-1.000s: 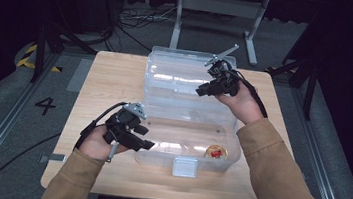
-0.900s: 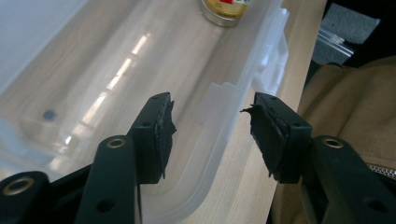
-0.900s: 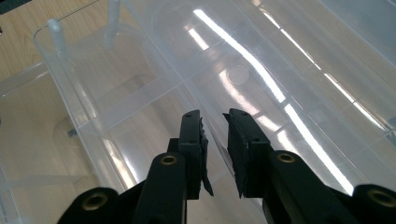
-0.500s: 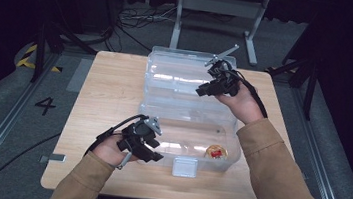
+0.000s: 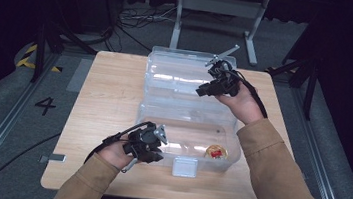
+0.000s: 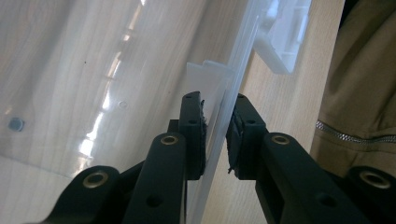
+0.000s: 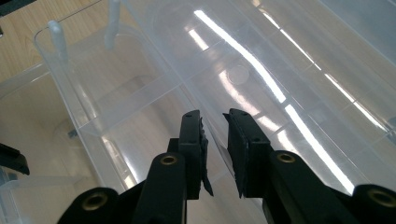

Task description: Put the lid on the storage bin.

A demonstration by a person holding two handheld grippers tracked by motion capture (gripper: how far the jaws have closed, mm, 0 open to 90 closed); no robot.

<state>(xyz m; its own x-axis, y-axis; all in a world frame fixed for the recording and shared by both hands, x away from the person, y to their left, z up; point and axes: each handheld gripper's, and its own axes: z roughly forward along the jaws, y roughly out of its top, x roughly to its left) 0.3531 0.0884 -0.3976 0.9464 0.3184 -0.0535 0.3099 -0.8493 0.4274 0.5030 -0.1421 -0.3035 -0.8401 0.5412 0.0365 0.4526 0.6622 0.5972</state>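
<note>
Since the earlier frames our left gripper (image 5: 151,149) had slid rightward along the table's near side to the near-left corner of the clear plastic box (image 5: 188,136), and its jaws had just been closing with the box's front wall between them. We saw the box standing on the right half of the wooden table (image 5: 99,96), its long axis running across the table from left to right, its open top facing up. In the left gripper view the thin clear wall (image 6: 215,119) rose between the two black jaws, both pads against it, so we read the jaws as clamped on the wall. Behind the box its lid (image 5: 182,77) stood swung back, its long axis also running left to right, its far edge toward the back of the table. Our right gripper (image 5: 205,90) sat at the lid's right part; in the right gripper view its jaws stood narrowly apart with a clear edge of the lid (image 7: 261,79) between them, though we could not tell whether the pads pressed on it. A white latch (image 5: 186,167) hung on the front wall, and a small round thing with a red label (image 5: 216,152) lay inside at the near right.
</note>
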